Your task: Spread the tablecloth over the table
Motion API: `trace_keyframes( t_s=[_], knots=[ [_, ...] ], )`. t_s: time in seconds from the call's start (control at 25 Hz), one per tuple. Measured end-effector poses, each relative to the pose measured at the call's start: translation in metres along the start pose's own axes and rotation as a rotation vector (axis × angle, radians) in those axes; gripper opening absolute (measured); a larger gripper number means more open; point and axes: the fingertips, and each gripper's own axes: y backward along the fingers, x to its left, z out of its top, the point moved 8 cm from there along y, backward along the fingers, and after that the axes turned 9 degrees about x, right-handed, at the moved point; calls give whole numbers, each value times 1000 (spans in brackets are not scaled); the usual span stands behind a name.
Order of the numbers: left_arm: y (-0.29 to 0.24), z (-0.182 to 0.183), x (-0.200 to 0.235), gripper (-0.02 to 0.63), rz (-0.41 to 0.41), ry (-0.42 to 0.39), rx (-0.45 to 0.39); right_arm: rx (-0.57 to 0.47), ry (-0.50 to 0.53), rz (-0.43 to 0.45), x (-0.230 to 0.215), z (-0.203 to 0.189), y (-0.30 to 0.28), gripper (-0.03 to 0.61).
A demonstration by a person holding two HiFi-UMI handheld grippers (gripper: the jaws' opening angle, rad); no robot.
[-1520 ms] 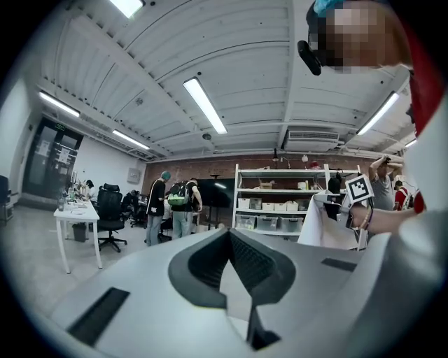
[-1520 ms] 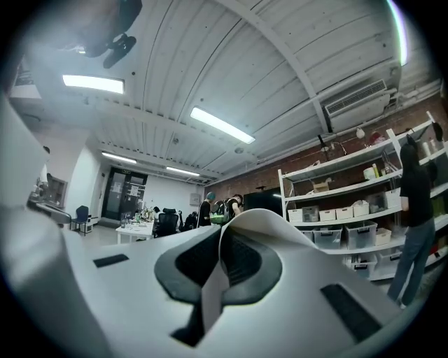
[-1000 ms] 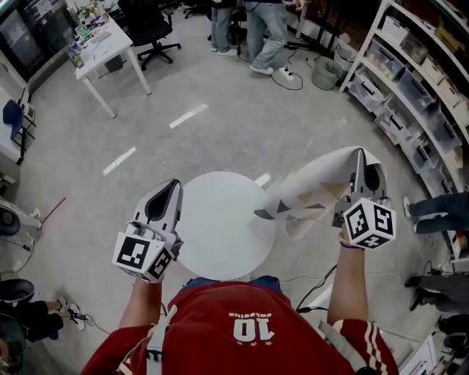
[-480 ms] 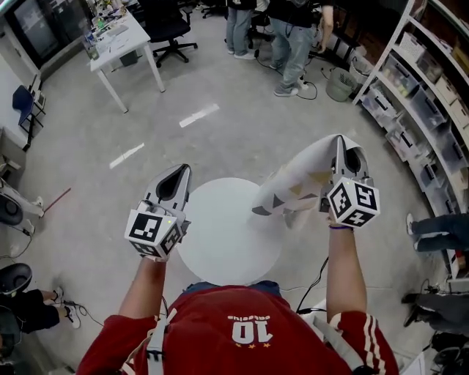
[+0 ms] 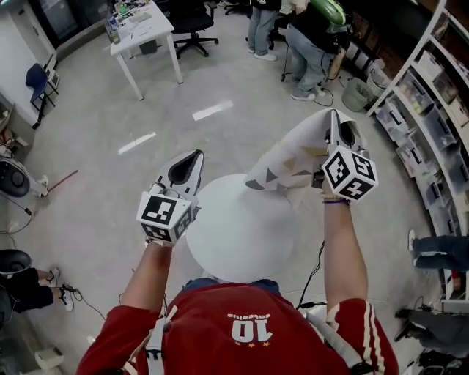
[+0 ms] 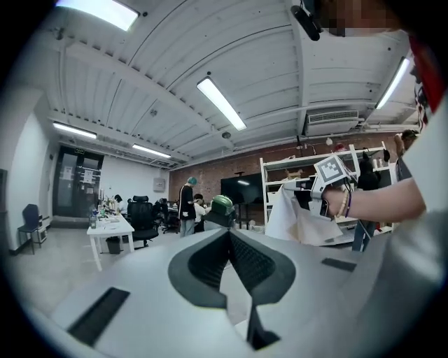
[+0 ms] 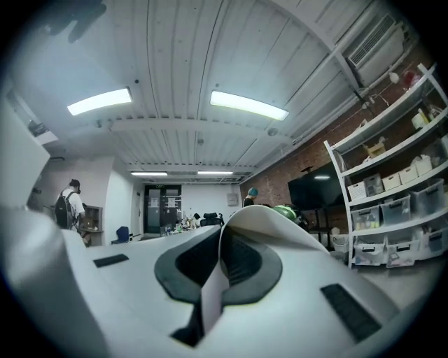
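A round white table [image 5: 242,234] stands bare right in front of me. The white tablecloth [image 5: 289,157], printed with grey and tan triangles, hangs bunched in the air over the table's far right edge. My right gripper [image 5: 333,117] is shut on its upper end; in the right gripper view a strip of the cloth [image 7: 213,297] sits pinched between the jaws of that gripper [image 7: 222,234]. My left gripper [image 5: 192,157] hovers over the table's left edge, jaws together, holding nothing. From the left gripper [image 6: 227,234], the tablecloth [image 6: 294,217] shows hanging off to the right.
A white desk [image 5: 143,33] and a black office chair [image 5: 190,18] stand at the far left. People [image 5: 308,36] stand at the back. Shelving with bins [image 5: 432,95] lines the right side, with a waste bin [image 5: 359,94] near it. A fan [image 5: 11,179] sits at left.
Both grippers have risen and moved away from me. The right one has lifted the tablecloth higher, so its lower end now hangs above the table's far right edge.
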Motion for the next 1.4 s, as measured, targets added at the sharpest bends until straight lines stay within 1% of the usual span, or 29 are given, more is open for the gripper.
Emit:
trace_keyframes(
  t_s=[0.2, 0.36, 0.48, 0.64, 0.88, 1.12, 1.2, 1.4],
  knots=[
    [30, -1, 15, 2, 50, 20, 3, -19, -9, 105, 54, 10, -16, 14],
    [61, -4, 41, 2, 92, 17, -26, -40, -15, 180, 109, 14, -22, 14],
    [81, -11, 54, 2, 111, 24, -34, -41, -20, 216, 138, 8, -18, 14],
    [96, -17, 64, 2, 113, 41, -36, -4, -22, 230, 158, -16, -6, 14],
    [112, -30, 68, 2, 54, 71, -21, 61, 5, 221, 184, -54, 36, 14],
    [112, -11, 92, 2, -41, 69, -15, 91, -7, 146, 200, -48, 74, 14],
    [120, -17, 88, 2, -75, 73, -19, 98, -5, 110, 200, -58, 103, 14],
    [153, -50, 55, 2, -154, 84, -24, 100, -20, 12, 190, -93, 193, 14]
  ],
)
